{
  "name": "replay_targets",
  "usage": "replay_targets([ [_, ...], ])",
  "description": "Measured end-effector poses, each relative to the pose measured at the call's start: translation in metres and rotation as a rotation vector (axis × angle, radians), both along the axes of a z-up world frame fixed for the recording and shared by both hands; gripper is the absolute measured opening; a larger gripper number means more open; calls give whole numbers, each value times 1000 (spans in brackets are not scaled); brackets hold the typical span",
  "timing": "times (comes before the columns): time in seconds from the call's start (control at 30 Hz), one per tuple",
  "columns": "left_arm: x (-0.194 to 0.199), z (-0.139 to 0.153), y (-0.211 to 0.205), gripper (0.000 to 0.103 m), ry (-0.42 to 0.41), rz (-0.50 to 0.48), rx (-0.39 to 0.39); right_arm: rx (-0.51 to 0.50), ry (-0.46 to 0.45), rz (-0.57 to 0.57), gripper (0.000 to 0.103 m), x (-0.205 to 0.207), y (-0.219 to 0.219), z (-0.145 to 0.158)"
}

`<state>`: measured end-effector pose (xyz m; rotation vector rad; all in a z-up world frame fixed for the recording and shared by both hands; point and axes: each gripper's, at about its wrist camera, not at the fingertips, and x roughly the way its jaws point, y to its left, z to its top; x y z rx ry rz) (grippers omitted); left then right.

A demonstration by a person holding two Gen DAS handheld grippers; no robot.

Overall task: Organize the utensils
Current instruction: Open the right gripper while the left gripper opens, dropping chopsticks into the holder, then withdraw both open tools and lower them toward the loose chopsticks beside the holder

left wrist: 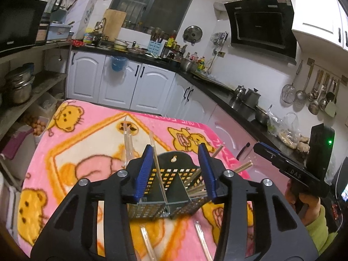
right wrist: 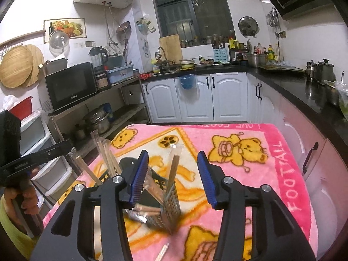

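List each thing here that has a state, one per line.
left gripper: open, holding nothing
right gripper: open, holding nothing
utensil holder: upright on the blanket, chopsticks in it
wrapped chopsticks: loose on the blanket, not yet in the holder
blanket: spread flat over the table

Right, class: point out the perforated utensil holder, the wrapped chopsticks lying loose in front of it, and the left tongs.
perforated utensil holder (left wrist: 152,208), left wrist view, on its front mesh wall.
wrapped chopsticks (left wrist: 202,239), left wrist view, mid-length on the blanket.
left tongs (left wrist: 176,171), left wrist view, midway between the blue tips.
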<state>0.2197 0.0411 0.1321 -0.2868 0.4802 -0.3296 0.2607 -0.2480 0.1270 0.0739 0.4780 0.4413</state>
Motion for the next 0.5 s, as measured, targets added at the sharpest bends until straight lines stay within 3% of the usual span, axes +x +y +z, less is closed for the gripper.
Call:
replay_targets([
  [0.5, -42, -15, -6, 72, 9, 10, 44, -24, -31, 20, 63, -43, -6, -8],
])
